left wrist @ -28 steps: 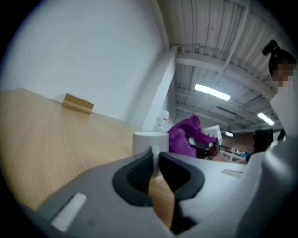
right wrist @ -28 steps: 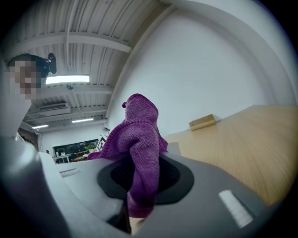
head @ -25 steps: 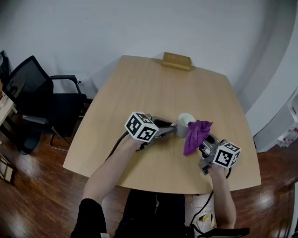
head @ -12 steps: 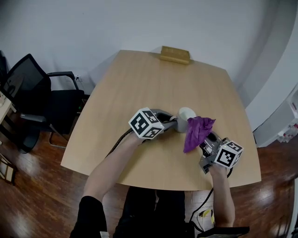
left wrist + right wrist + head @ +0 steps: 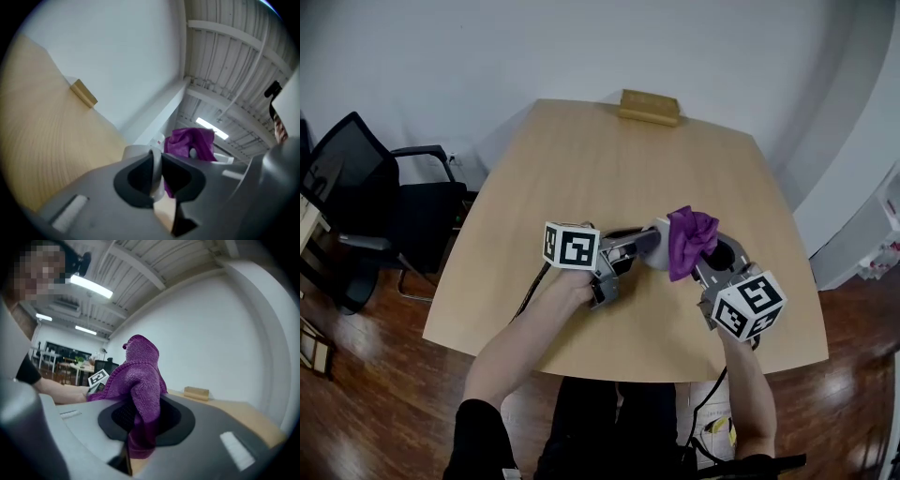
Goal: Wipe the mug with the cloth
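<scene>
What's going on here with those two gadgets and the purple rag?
A person holds a gripper in each hand above the wooden table. The left gripper, whose jaws have just been closing, pinches a white mug by its wall. The right gripper clamps a purple cloth, right next to the mug.

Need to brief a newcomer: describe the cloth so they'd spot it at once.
Start at the light wooden table; over its near right part, the right gripper pinches the cloth in its fingers. It is bunched upward next to the pale mug, and it is the only purple thing in sight.
</scene>
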